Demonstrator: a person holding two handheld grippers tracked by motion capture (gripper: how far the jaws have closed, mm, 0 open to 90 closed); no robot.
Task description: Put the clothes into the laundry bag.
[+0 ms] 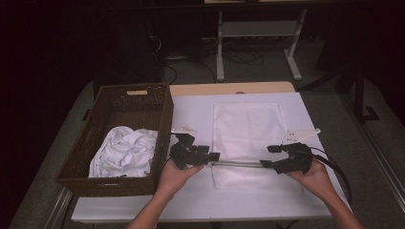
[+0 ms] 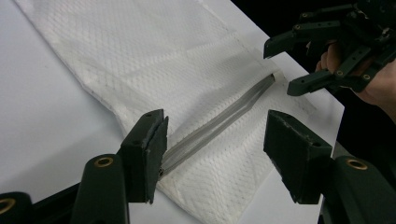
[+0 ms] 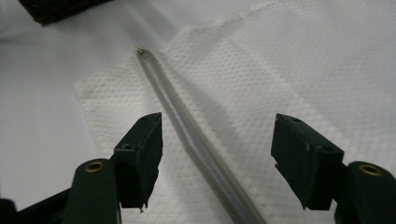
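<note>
Near edge of white table sheet (image 1: 191,200) bare, forearms entering from 6 o'clock. Left gripper (image 1: 216,156) in left hand at about 7 o'clock of the cloth, jaws spread, pinching nothing. Right gripper (image 1: 268,156) in right hand at about 5 o'clock of the cloth, jaws spread likewise, nothing clamped. Grippers facing each other, tips pointing inward, well apart. Between them a thin grey rod-like strip (image 1: 239,164) lying flat across the lower part of a white waffle-textured rectangular cloth (image 1: 248,129), running 9 to 3 o'clock. In left gripper view, strip (image 2: 219,122) starting just beside the left-hand pad and stretching toward 1 o'clock, cloth (image 2: 154,60) under it, right gripper (image 2: 280,67) at far end with jaws apart. In right gripper view, strip (image 3: 187,126) passing between open pads toward 11 o'clock, ending near cloth's (image 3: 280,70) corner; pads not pressing on it. Farther off, at 9 o'clock of the cloth, dark brown woven wicker basket (image 1: 157,119) holding crumpled white laundry (image 1: 126,150). At 12 o'clock, tan wooden table edge (image 1: 229,88), then metal-legged stand (image 1: 258,43) on the floor in dim background.
</note>
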